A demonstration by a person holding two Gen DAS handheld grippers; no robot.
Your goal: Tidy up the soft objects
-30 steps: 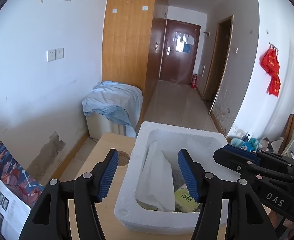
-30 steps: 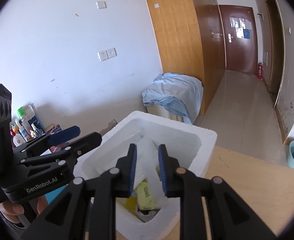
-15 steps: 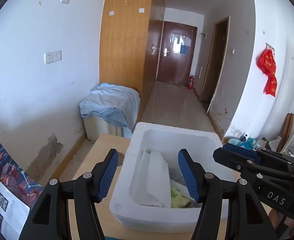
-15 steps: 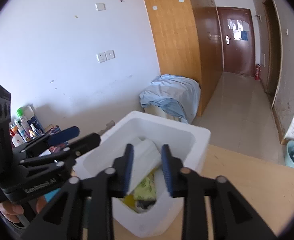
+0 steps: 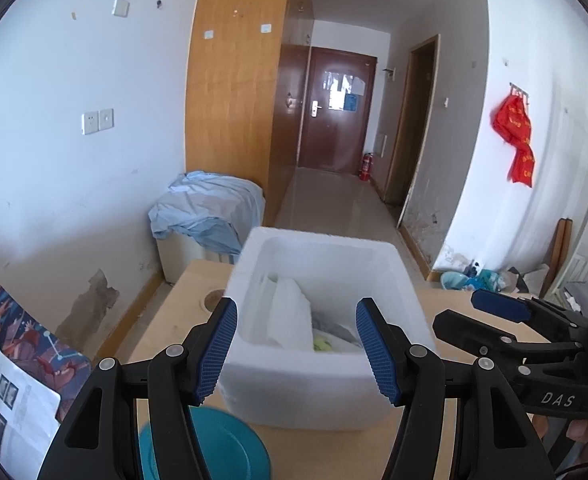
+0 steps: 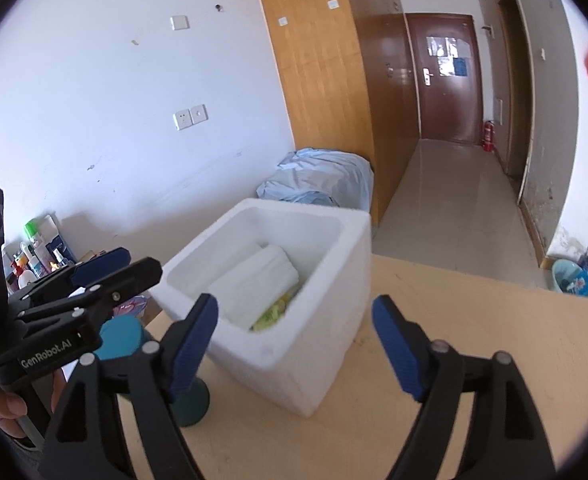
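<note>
Left gripper [image 6: 94, 276] reads "GenRobot.AI"; right gripper [image 5: 494, 312], seemingly "DAS".

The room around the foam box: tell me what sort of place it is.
Probably a dormitory or small flat: a wooden wardrobe beside a hallway to a brown entry door, with a fire extinguisher there.

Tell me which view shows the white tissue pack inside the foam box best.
The right wrist view: the white tissue pack lies in full view inside the foam box. In the left wrist view the pack is blurred and partly cut off by the near wall.
</note>
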